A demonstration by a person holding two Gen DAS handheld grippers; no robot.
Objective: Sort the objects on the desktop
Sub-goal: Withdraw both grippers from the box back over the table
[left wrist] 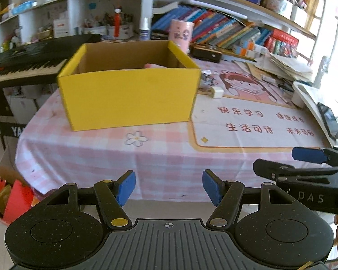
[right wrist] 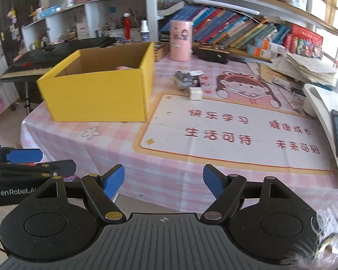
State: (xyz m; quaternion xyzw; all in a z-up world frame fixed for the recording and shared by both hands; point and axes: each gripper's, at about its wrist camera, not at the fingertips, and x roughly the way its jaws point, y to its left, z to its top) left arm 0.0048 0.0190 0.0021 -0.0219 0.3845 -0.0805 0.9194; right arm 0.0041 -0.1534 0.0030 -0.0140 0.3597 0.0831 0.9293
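Grippers hover at the near table edge, side by side: the left gripper (left wrist: 169,187) and right gripper (right wrist: 164,181) both spread wide, holding nothing. A yellow box (right wrist: 97,94) sits far left; a white charger (right wrist: 195,93) and grey clutter (right wrist: 186,79) lie to its right.

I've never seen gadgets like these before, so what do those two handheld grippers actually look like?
Both the left gripper and right gripper are matte black plastic with a ribbed grey centre plate, round discs either side, brass-coloured pivot pins and blue fingertip pads. White lettering marks their sides: "DAS" on the right one, "GenRobot.AI" on the left.
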